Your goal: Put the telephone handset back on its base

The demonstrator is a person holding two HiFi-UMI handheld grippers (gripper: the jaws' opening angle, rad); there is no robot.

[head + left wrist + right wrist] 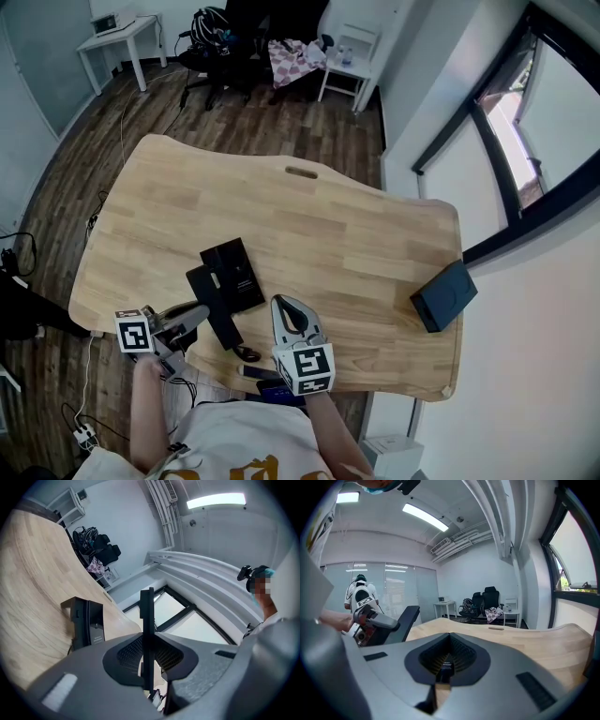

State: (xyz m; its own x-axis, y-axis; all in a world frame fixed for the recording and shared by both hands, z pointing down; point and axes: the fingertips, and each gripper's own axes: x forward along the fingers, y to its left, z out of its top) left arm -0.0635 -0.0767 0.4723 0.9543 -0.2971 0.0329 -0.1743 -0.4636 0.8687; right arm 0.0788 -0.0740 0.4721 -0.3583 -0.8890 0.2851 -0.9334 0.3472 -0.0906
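Seen from the head view, a pale wooden table with rounded corners (356,234) fills the frame. Near its 6 o'clock edge lies a flat, black, square-cornered plastic telephone base (234,270).

The long, slim black telephone handset (214,309) sits along the base's 8 o'clock side. Its long axis runs from about 11 o'clock to 5 o'clock. It overlaps the base's edge in this view, and whether the two touch cannot be told.

The left gripper (201,315) reaches in from 8 o'clock and is clamped across the handset near its middle. In the left gripper view the handset (147,613) stands as a thin dark bar squeezed between the jaws, with the base (86,623) just beyond at about 10 o'clock.

The right gripper (283,302) rests at 4 o'clock of the base, a little apart from it. Its jaws are pressed together on nothing and point toward 12 o'clock. The right gripper view shows the handset (404,619) tilted upward at 9 o'clock.

The base lies toward 1 o'clock of the left gripper, so the likely move is a short carry that way. The handset's length probably needs lining up with the cradle.
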